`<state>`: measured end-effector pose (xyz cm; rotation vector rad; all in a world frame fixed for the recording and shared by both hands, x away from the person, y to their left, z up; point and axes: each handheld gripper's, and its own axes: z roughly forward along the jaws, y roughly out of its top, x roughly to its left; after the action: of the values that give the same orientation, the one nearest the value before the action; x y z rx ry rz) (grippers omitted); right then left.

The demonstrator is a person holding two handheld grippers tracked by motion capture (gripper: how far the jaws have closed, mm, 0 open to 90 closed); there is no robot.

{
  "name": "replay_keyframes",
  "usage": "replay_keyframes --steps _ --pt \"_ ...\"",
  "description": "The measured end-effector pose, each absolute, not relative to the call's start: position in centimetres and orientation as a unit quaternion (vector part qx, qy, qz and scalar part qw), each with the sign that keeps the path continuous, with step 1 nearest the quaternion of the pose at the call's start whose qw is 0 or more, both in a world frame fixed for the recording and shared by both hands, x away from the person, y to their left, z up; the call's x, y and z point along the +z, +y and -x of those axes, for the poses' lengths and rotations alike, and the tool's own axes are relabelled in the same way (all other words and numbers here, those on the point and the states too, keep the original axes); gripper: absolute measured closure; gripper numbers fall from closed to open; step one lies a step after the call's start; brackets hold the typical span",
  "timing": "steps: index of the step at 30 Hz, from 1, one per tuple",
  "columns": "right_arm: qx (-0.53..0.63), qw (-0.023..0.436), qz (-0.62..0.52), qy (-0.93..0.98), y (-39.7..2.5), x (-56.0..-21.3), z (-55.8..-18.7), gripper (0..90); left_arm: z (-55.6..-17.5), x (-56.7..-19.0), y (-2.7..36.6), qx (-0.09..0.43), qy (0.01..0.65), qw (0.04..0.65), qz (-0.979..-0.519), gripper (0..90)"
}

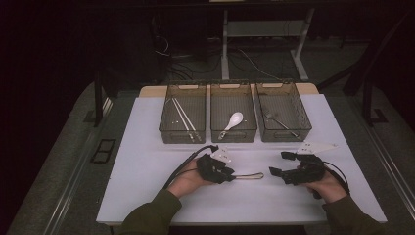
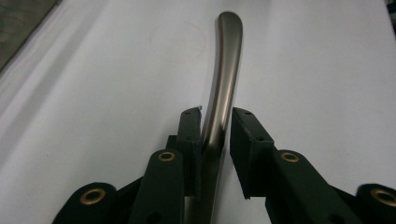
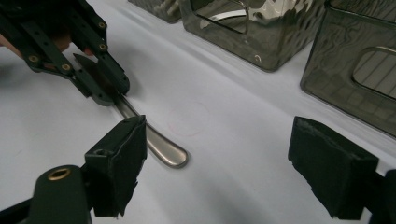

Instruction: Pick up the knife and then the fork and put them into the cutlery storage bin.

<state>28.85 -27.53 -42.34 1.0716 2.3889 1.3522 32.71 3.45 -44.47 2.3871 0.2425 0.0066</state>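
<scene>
While the left gripper (image 1: 229,172) lies low on the white table (image 1: 147,186), its two black jaws sit on either side of a metal handle (image 2: 224,88), one pad pressed against it and the other just beside it, so the claw is clenched on the handle or very nearly so. Seen from the left gripper view, the handle runs straight away from the jaws, flat on the table, and ends in a rounded tip. From above, that same piece of cutlery (image 1: 248,176) stretches from the left gripper toward the right one (which end it has under the jaws, bowl or tines, I cannot tell).

The right gripper (image 1: 279,164) rests on the table near the handle's free tip, and its jaws stand wide apart, released and holding nothing. In the right gripper view the rounded tip lies just past the nearer pad (image 3: 122,158), apart from the farther one.

Beyond both grippers three dark see-through bins stand side by side. The left bin (image 1: 182,128) holds pale chopsticks (image 1: 184,117), the middle bin (image 1: 233,131) a white spoon (image 1: 233,121), and the right bin (image 1: 284,129) a metal fork (image 1: 279,121). A faint pink ring (image 3: 188,119) is drawn on the table near the handle's tip.
</scene>
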Motion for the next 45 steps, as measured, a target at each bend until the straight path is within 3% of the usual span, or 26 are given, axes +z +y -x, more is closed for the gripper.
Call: replay_keyframes --steps 14,31,45 --pt "0.479 0.093 -0.349 0.800 -27.6 -42.3 -28.9 18.6 -32.8 -44.5 3.5 0.008 0.069 0.362 -0.930 79.3" --pt "0.456 0.024 -0.254 0.853 -26.7 -41.3 -29.7 18.3 -32.2 -43.4 4.0 0.002 0.068 0.373 -0.925 79.4" --pt "0.388 -0.014 -0.112 0.915 -21.2 -40.2 -32.1 43.9 -31.7 -40.4 3.6 -0.001 0.024 0.369 -0.929 79.4"
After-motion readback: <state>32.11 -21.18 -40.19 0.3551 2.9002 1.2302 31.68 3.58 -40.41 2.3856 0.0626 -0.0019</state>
